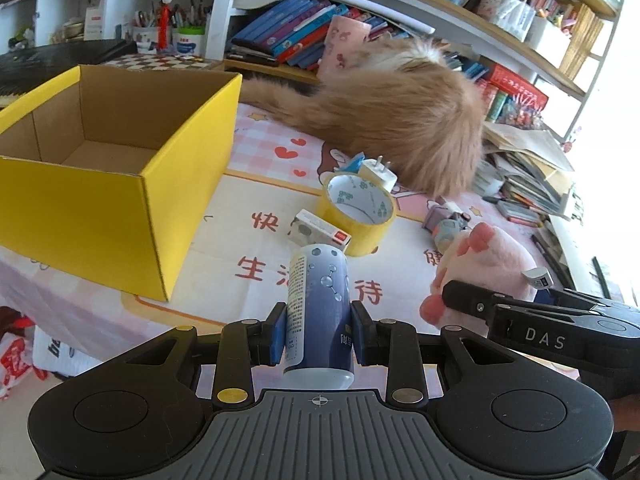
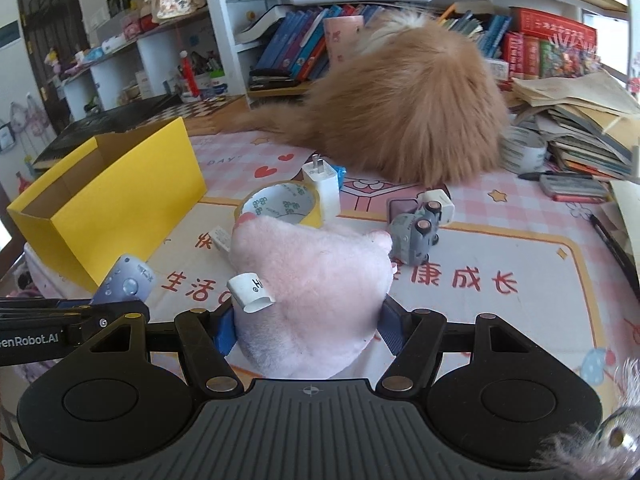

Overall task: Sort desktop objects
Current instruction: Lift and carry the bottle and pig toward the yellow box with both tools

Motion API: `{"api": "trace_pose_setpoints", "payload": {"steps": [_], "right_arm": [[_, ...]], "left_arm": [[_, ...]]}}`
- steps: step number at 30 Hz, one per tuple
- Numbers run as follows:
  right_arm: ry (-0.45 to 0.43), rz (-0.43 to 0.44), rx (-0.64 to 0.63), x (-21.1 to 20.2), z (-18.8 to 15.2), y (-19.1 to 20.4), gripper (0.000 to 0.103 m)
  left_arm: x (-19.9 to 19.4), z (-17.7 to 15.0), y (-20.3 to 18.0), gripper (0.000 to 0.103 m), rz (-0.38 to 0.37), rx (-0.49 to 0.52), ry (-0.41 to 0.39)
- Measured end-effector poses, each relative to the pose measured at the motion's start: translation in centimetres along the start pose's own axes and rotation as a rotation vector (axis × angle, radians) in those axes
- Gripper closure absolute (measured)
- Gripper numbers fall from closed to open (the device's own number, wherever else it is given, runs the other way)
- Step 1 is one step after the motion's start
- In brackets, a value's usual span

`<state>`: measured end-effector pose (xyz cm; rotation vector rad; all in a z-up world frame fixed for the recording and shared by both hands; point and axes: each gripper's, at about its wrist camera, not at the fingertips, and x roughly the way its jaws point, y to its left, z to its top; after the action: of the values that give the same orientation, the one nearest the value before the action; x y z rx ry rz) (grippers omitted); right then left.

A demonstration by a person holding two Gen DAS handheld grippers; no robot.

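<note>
- The left claw is clamped narrow on a blue bottle, its blue pads pressing the bottle's two sides near the lower end.
- The bottle stands roughly upright between the pads, raised above the table, with its rounded end pointing toward the roll of tape.
- The right claw is held partly wide around a pink plush toy; the soft body fills the gap and the blue pads press into it on both sides.
- A white label sticks out from the toy's left side.
- An open yellow box sits on the table to the left, its brown inside showing nothing in it from the left wrist view.
- A roll of yellow tape lies near the middle of the table, with a white plug just behind it and a small white carton touching its near side.
- A grey toy car lies on its side to the right of the tape.
- A furry ginger cat lies at the back of the table, in front of the bookshelves.
</note>
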<state>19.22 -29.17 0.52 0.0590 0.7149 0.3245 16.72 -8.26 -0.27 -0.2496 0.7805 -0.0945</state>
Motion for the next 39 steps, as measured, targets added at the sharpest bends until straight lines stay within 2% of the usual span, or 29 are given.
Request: {"api": "trace_pose_setpoints", "payload": {"steps": [14, 22, 30, 39], "right_arm": [[-0.035, -0.08, 0.035, -2.7, -2.5, 5.8, 0.038], [-0.052, -0.096, 0.047, -4.1, -4.4, 10.0, 0.038], [-0.059, -0.106, 0.096, -5.6, -7.8, 14.4, 0.038], [-0.044, -0.088, 0.11, -6.6, -10.8, 18.8, 0.038]], "left_arm": [[-4.6, -1.8, 4.7, 0.072, -0.04, 0.05, -0.011], [-7.4, -2.8, 7.7, 0.072, -0.056, 0.089, -0.016], [-10.3, -4.9, 10.8, 0.072, -0.07, 0.149, 0.006], [-13.0, -7.1, 13.6, 0.072, -0.068, 0.144, 0.015]]}}
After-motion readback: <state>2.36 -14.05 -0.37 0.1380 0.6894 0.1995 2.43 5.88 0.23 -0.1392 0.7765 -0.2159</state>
